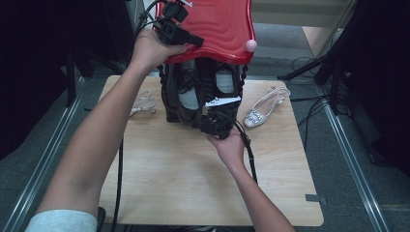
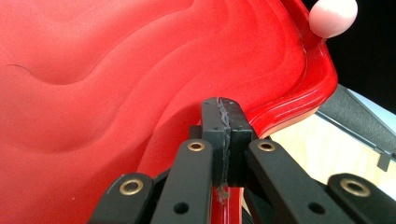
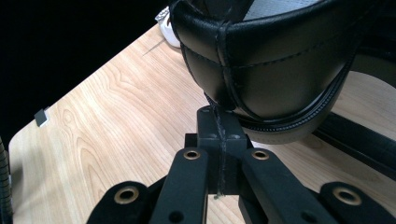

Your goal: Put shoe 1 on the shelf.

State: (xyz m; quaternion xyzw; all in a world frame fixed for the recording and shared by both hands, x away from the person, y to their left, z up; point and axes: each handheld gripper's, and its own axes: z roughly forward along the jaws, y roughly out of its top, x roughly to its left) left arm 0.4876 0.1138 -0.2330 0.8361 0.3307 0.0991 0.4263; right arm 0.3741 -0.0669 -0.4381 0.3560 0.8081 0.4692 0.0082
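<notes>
A red wavy tray [image 1: 217, 24] hangs tilted over the far side of the table, and its front rim [image 2: 289, 112] carries a pink ball [image 1: 251, 45]. My left gripper [image 1: 196, 41] is shut on that rim, red edge showing between the jaws in the left gripper view [image 2: 225, 116]. Under the tray stands a pair of black lace-up shoes [image 1: 188, 92] with grey insoles. My right gripper [image 1: 215, 121] sits at the near end of the pair. Its jaws [image 3: 219, 123] are pressed together just below one black shoe's heel [image 3: 271, 70]; nothing visible between them.
A silver slingback shoe with a jewelled toe [image 1: 263, 108] lies right of the black pair, another silver sandal [image 1: 144, 102] to the left. The wooden table [image 1: 183, 183] is bare in front. Cables and dark stands surround the table on the floor.
</notes>
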